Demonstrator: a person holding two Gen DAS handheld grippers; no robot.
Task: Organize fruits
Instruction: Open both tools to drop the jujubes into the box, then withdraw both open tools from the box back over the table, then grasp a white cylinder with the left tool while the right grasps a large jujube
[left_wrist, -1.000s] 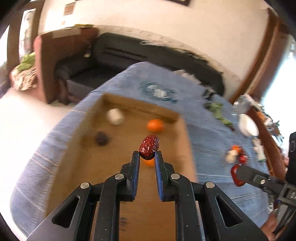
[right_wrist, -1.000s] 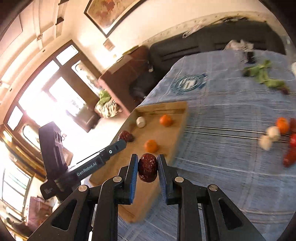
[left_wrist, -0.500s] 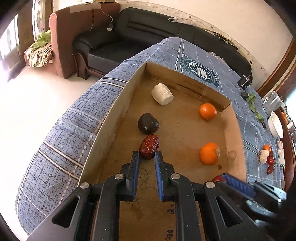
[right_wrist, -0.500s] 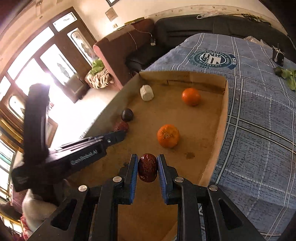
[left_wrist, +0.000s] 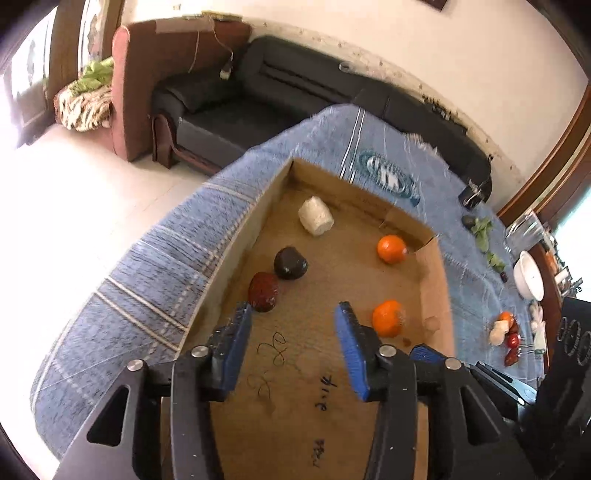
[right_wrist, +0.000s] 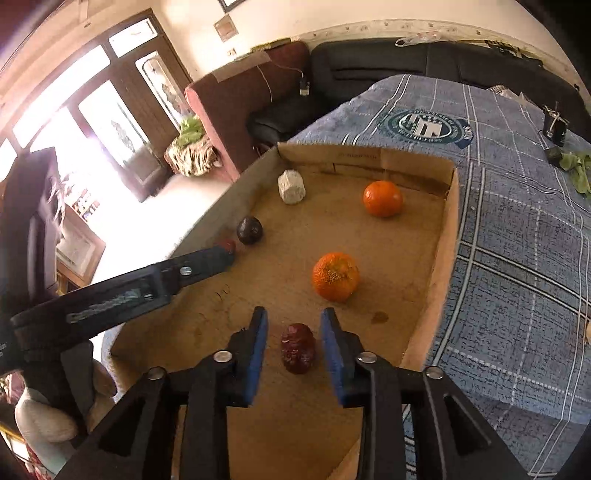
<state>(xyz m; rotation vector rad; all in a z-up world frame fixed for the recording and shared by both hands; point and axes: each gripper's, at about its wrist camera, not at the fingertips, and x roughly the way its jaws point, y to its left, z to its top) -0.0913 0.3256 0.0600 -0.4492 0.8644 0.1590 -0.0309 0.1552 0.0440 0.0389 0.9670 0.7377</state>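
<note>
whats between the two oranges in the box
Nothing: in the right wrist view, only bare cardboard floor lies between the far orange and the near orange in the box.

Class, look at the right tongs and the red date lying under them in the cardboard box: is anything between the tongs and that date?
Nothing visible. The red date lies on the floor of the cardboard box, in the open gap of the right tongs, whose jaws have just been opening and no longer press on it. The nearest orange sits farther in, clear of both.
</note>
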